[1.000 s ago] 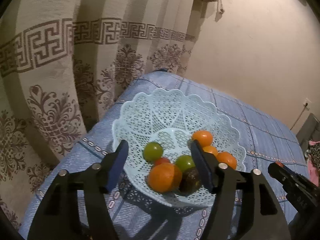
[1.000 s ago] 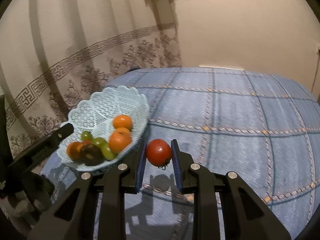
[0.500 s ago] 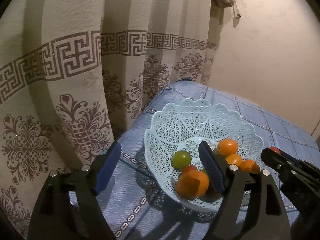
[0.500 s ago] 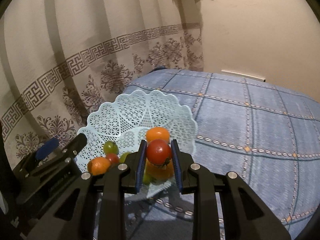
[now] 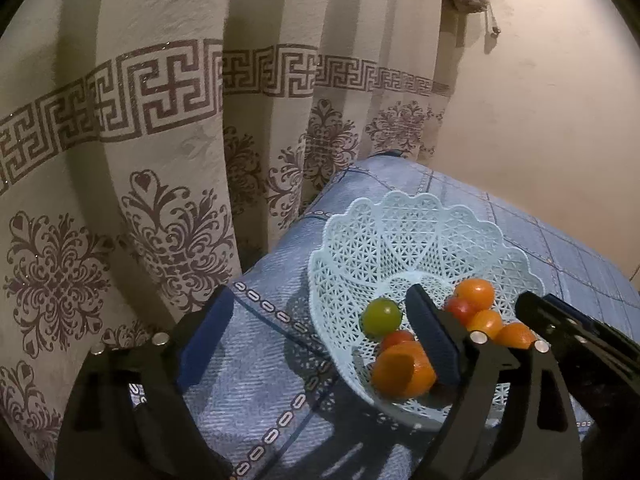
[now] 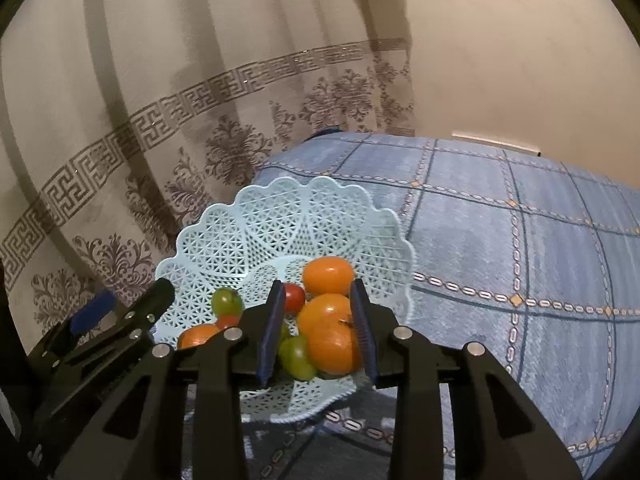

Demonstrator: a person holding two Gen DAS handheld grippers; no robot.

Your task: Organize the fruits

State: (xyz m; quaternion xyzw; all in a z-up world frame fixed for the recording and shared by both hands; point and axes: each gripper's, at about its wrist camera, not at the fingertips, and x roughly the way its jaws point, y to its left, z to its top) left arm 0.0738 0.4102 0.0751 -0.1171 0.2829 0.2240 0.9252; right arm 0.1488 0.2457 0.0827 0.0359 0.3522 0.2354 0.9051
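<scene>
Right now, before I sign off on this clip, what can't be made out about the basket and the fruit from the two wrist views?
- Left wrist view: the left gripper's right finger covers fruit in the middle of the basket, so no full count.
- Right wrist view: the right gripper's fingers overlap the near fruit; a green one shows only partly.
- Both views: the basket's near rim is hidden behind the gripper bodies.
- Whether further fruit lies off the basket: out of view.

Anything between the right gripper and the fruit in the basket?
Nothing visible. The right gripper hangs open right over the large orange fruit in the light-blue lattice plastic basket; the left gripper sits off to the side.
</scene>
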